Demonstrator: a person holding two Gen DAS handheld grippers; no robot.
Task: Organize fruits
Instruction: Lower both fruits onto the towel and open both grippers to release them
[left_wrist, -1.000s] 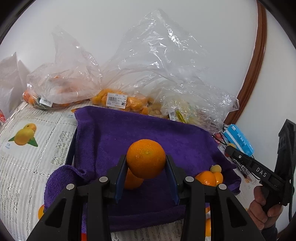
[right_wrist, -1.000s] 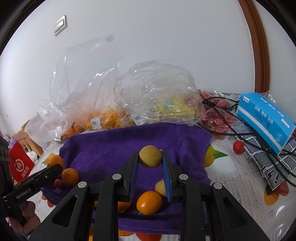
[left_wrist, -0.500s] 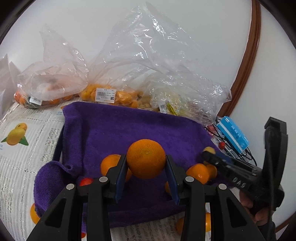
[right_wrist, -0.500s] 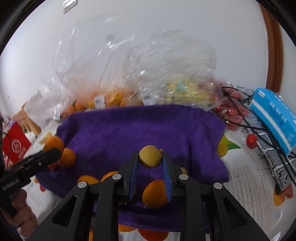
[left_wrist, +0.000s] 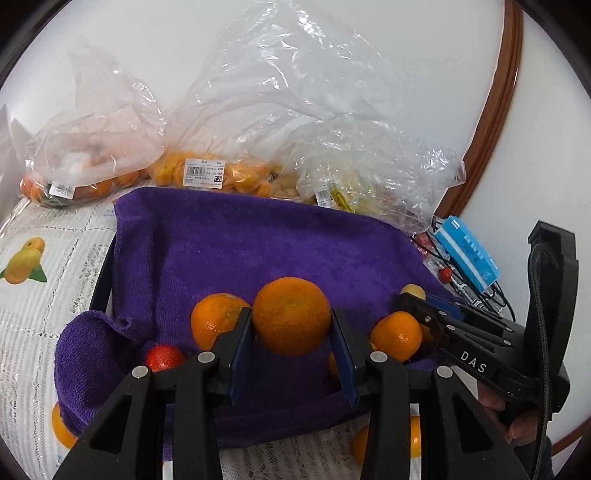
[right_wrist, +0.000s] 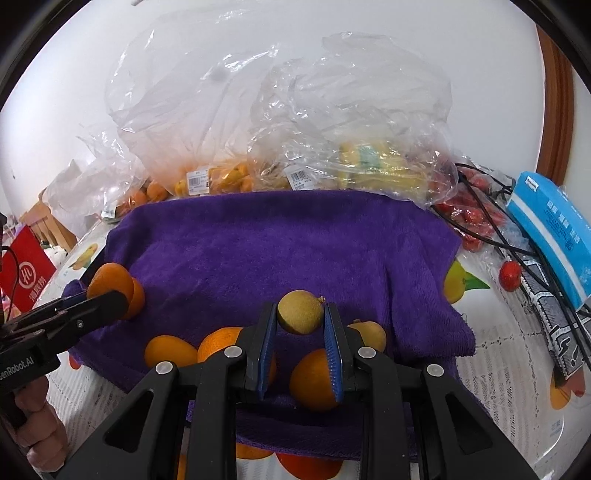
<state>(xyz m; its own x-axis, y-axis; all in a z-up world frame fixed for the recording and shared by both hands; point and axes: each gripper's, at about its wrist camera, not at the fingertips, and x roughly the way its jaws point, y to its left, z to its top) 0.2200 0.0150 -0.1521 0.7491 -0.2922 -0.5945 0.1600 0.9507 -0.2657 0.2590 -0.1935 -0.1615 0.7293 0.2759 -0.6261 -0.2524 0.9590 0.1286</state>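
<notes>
Readable print: maker's marks on both grippers and one price figure; other labels are too small to read.

White capitals "DAS" stand on the side of the right gripper (left_wrist: 413, 301), seen at the right in the left wrist view. In the right wrist view, white letters "enRobot.AI", cut off at the picture's edge, run along the left gripper (right_wrist: 110, 297) at the near left. A white price label (left_wrist: 204, 178) on the far clear plastic bag of oranges (left_wrist: 229, 173) carries a barcode and a boxed figure that looks like "7.20". The red bag (right_wrist: 27, 271) at the far left bears a white round logo, and the blue box (right_wrist: 550, 229) at the right has lines of print, neither legible.
</notes>
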